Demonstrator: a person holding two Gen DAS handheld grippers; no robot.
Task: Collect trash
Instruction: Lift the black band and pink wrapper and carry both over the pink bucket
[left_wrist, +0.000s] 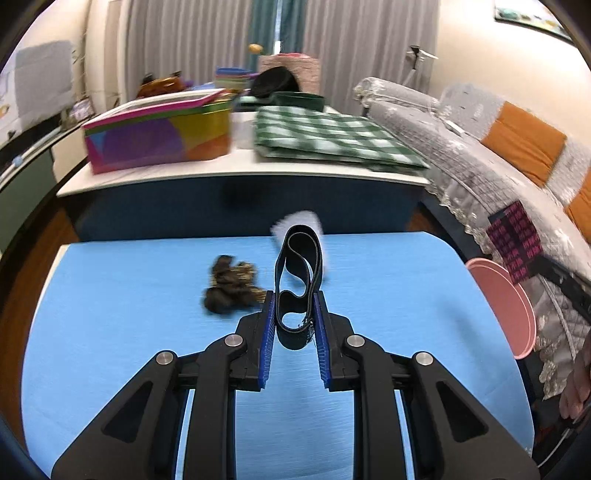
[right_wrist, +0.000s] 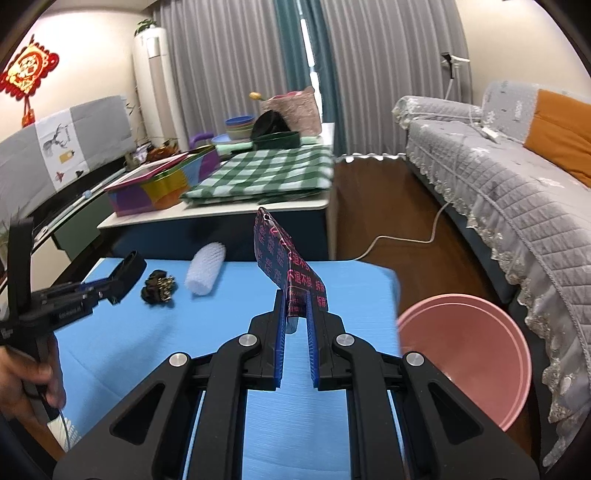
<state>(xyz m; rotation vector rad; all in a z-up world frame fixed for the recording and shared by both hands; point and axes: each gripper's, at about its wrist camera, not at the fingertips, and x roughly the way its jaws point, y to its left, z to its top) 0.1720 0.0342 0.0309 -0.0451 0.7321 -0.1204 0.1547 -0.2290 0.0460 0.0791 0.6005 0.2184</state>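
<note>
Left gripper (left_wrist: 294, 301) clamped on black strap (left_wrist: 297, 266); right gripper (right_wrist: 296, 301) clamped on dark printed wrapper (right_wrist: 282, 258), above blue mat (right_wrist: 229, 325).

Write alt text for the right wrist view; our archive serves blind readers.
The right hand-held gripper pinches a dark wrapper with pink print above a blue mat. A pink basin sits right; a white foam net and brown scrap lie ahead.
</note>
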